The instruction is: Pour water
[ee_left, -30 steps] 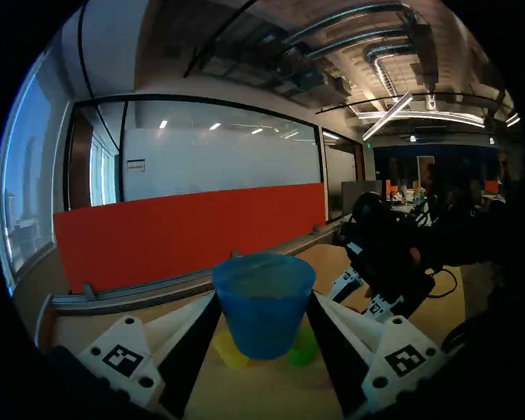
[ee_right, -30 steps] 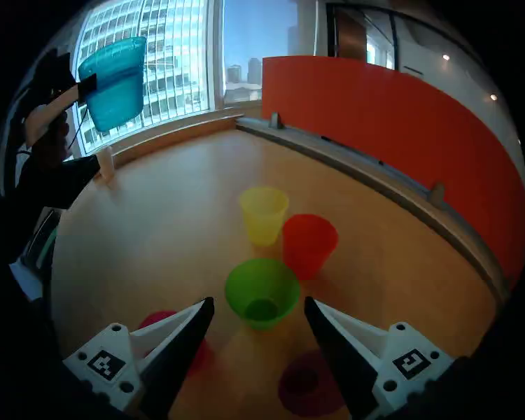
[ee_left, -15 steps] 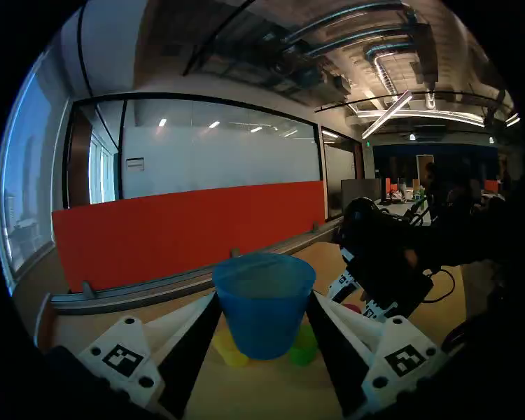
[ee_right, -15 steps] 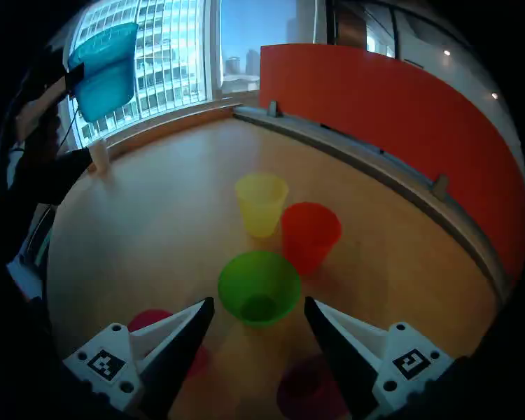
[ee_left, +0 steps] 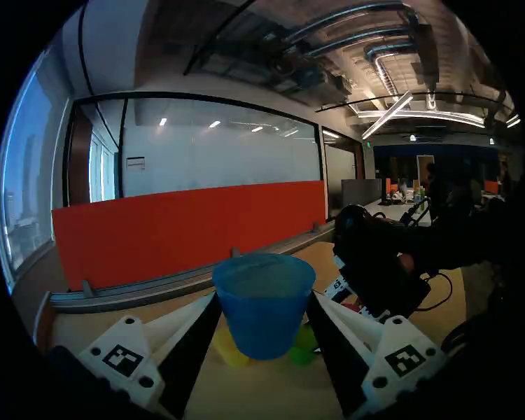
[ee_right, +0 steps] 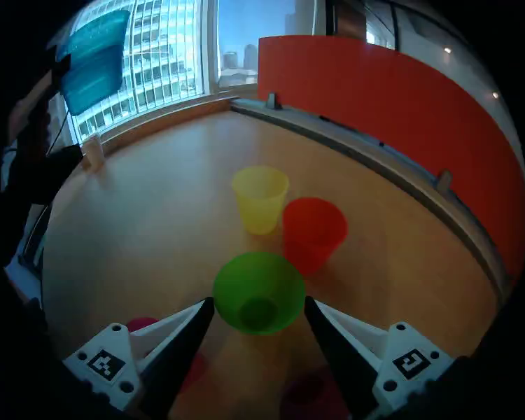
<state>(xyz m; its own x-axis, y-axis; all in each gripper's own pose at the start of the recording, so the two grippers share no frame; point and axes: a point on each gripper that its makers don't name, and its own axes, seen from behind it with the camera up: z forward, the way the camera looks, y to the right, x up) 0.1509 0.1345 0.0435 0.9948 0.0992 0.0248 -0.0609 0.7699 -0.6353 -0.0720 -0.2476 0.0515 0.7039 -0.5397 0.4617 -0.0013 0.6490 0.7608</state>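
Two tools are at work. The left tool is clamped on one blue cup, a finger pressing on each side of it, and the cup stands upright between them with its rim level. In the right gripper view the same blue cup shows high at the upper left, held up in the air well above the surface and well apart from the other cups. Whether it holds water cannot be told.

The right tool has its fingers apart, clamped on nothing. One green cup stands upright on the surface just at the fingertips, its rim spanning the gap between them; whether the fingers touch it cannot be told. Beyond it stand one yellow cup and one red cup, both upright, close beside each other, the red one nearer the green cup. That makes four cups in plain sight: one blue, one green, one yellow, one red.

Below the right tool's fingers lie two dark reddish round shapes, partly hidden and too dim to name. One small pale container stands at the far edge of the surface near the window. A long orange wall panel runs along the surface's other side.
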